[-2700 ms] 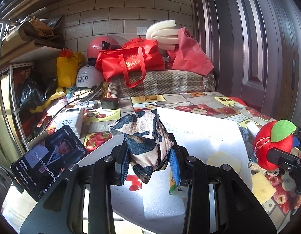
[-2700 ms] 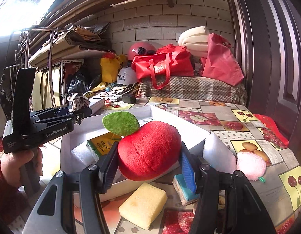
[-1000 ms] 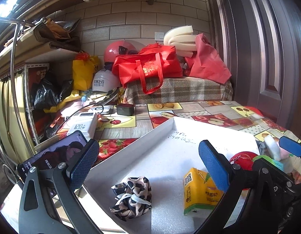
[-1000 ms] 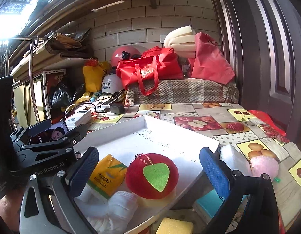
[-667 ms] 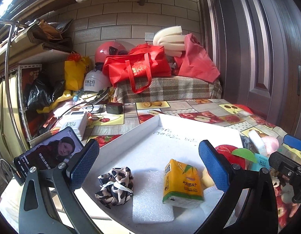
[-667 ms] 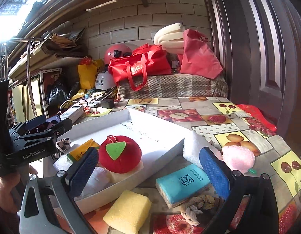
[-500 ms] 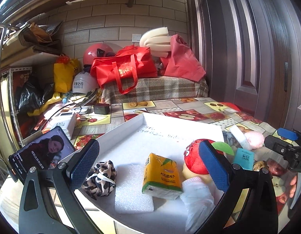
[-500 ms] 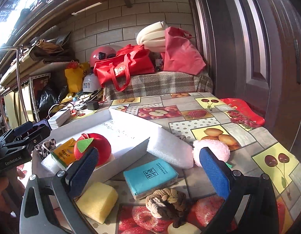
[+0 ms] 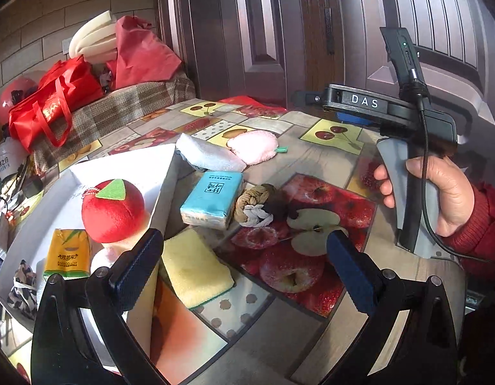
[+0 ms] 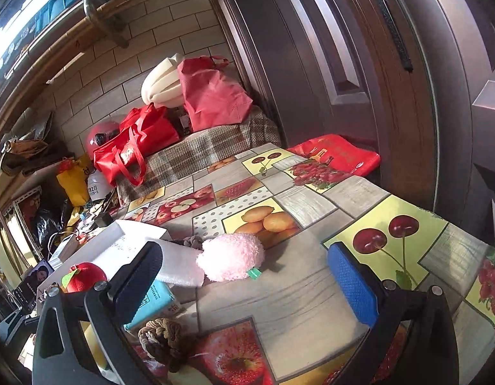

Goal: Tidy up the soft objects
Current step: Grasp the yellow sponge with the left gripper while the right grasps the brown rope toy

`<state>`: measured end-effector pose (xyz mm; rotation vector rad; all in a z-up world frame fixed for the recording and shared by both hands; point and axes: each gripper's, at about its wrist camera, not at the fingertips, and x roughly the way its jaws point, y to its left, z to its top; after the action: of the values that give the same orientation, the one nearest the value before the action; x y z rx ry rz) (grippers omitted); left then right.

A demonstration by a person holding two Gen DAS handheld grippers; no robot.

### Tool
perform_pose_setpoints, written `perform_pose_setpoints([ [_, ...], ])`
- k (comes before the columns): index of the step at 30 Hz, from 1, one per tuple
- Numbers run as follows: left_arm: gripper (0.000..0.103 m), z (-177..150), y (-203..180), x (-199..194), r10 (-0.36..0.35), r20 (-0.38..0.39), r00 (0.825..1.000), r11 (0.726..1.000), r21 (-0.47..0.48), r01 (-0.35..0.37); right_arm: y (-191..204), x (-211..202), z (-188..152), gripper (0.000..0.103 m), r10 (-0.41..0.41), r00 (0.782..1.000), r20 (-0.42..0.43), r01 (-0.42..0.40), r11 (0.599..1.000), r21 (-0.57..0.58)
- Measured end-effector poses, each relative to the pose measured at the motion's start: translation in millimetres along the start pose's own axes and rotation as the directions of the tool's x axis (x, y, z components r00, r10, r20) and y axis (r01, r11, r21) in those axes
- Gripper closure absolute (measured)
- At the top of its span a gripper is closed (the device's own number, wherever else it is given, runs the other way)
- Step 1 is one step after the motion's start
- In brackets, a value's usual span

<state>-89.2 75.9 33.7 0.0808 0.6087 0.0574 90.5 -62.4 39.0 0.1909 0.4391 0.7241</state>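
Hovering over a fruit-print tablecloth [image 9: 314, 160], the left gripper [image 9: 244, 263] stands with its jaws spread wide and holds nothing, a yellow sponge [image 9: 196, 269] lying on the table just below and between them. The right gripper [image 10: 247, 280], gripped by a hand [image 9: 439, 189] in a red sleeve [image 9: 481, 224], is likewise wide open and empty, with a pink plush puff [image 10: 231, 256] on the table between its fingers. A white foam tray [image 9: 164, 189] at left holds a red plush apple [image 9: 112, 208], a yellow tissue pack [image 9: 67, 253] and a leopard-print scrunchie [image 9: 21, 285] near its front corner. Outside the tray, beside its right wall, lie a teal tissue pack [image 9: 212, 199], a knotted rope toy [image 9: 255, 207] touching it, and a white foam roll [image 9: 209, 157] next to the puff. Red bags [image 10: 135, 147] are piled against the brick wall behind.
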Motion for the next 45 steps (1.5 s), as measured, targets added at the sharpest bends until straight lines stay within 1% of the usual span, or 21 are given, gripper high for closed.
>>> perform_pose_setpoints([
  [2,0.001,2.1,0.6,15.1,0.027,-0.065,0.998,1.0,-0.009,-0.028,-1.9,-0.8,0.1,0.0,0.009,1.0,0.006,-0.009,1.0,0.011],
  [4,0.001,2.3,2.1,25.1,0.038,-0.106,0.994,0.999,-0.018,-0.04,-3.8,-2.4,-0.1,0.0,0.017,1.0,0.011,-0.017,1.0,0.022],
  [7,0.001,0.5,2.0,34.6,0.034,-0.152,0.988,0.999,-0.013,-0.037,-6.7,-2.1,0.9,0.0,0.028,1.0,0.012,-0.029,0.999,0.035],
  [11,0.001,-1.8,-5.4,46.6,0.009,-0.213,0.977,1.0,0.024,-0.004,-9.4,-2.0,1.4,0.0,0.034,0.999,0.011,-0.034,0.998,0.046],
  [12,0.001,-2.3,-8.9,46.3,-0.005,-0.216,0.976,0.999,0.037,0.013,-10.1,-1.9,1.5,0.0,0.035,0.999,0.012,-0.035,0.998,0.049],
  [14,0.001,-4.0,-19.4,42.1,-0.063,-0.217,0.974,0.996,0.052,0.076,-12.2,-1.4,1.8,0.0,0.037,0.999,0.012,-0.038,0.998,0.055],
  [17,0.001,-4.9,-40.2,30.9,-0.167,-0.202,0.965,0.98,0.075,0.185,-13.4,-1.1,1.5,0.0,0.038,0.999,0.009,-0.038,0.997,0.063],
  [18,0.001,-5.3,-47.6,26.0,-0.184,-0.192,0.964,0.975,0.091,0.204,-13.5,-1.0,1.5,0.0,0.038,0.999,0.009,-0.039,0.997,0.063],
  [19,0.001,-5.5,-53.5,20.6,-0.178,-0.174,0.968,0.973,0.115,0.2,-13.7,-1.0,1.5,0.0,0.038,0.999,0.01,-0.039,0.997,0.063],
  [21,0.001,-4.4,-56.2,8.3,-0.131,-0.114,0.985,0.98,0.138,0.146,-13.6,-1.2,1.7,0.0,0.039,0.999,0.011,-0.039,0.997,0.062],
  [23,0.001,-2.7,-44.3,-2.8,-0.106,-0.053,0.993,0.99,0.085,0.11,-13.8,-1.1,1.7,0.0,0.039,0.999,0.009,-0.039,0.997,0.063],
  [25,0.001,-1.8,-26.5,-10.5,-0.075,-0.01,0.997,0.997,-0.003,0.075,-14.5,-1.4,1.9,0.0,0.04,0.999,0.009,-0.04,0.997,0.067],
  [27,0.001,-3.4,-14.3,-10.2,-0.065,-0.026,0.998,0.995,-0.075,0.063,-15.6,-1.4,2.2,0.0,0.042,0.999,0.009,-0.042,0.996,0.074],
  [29,0.001,-4.2,-13.2,-3.5,-0.062,-0.075,0.995,0.994,-0.091,0.055,-16.6,-1.5,2.6,0.0,0.043,0.999,0.008,-0.043,0.996,0.078],
  [33,0.001,-3.7,-33.4,15.4,-0.018,-0.161,0.987,1.0,0.002,0.018,-17.3,-1.4,2.7,0.0,0.043,0.999,0.009,-0.044,0.996,0.077],
  [35,0.012,-5.5,-40.2,32.0,0.008,-0.227,0.974,0.999,0.037,0.0,-17.5,-1.4,2.8,0.0,0.043,0.999,0.009,-0.044,0.996,0.076],
  [36,0.026,-6.8,-41.4,40.6,0.018,-0.26,0.965,0.999,0.045,-0.006,-17.6,-1.4,2.8,0.0,0.043,0.999,0.009,-0.044,0.996,0.076],
  [38,0.035,-5.1,-36.0,44.7,-0.012,-0.264,0.965,1.0,0.015,0.017,-18.0,-1.4,2.8,0.0,0.043,0.999,0.009,-0.044,0.996,0.077],
  [40,0.064,-5.5,-31.6,45.2,-0.065,-0.263,0.963,0.998,-0.013,0.064,-18.4,-1.4,3.0,0.0,0.043,0.999,0.009,-0.044,0.996,0.079],
  [41,0.063,-6.5,-31.4,43.6,-0.071,-0.259,0.963,0.997,-0.014,0.07,-19.6,-2.1,3.0,0.0,0.045,0.999,0.01,-0.045,0.995,0.083],
  [45,0.064,-9.4,-36.1,31.5,-0.043,-0.221,0.974,0.998,0.033,0.052,-21.9,-4.2,1.6,0.0,0.047,0.999,0.017,-0.049,0.993,0.103],
])
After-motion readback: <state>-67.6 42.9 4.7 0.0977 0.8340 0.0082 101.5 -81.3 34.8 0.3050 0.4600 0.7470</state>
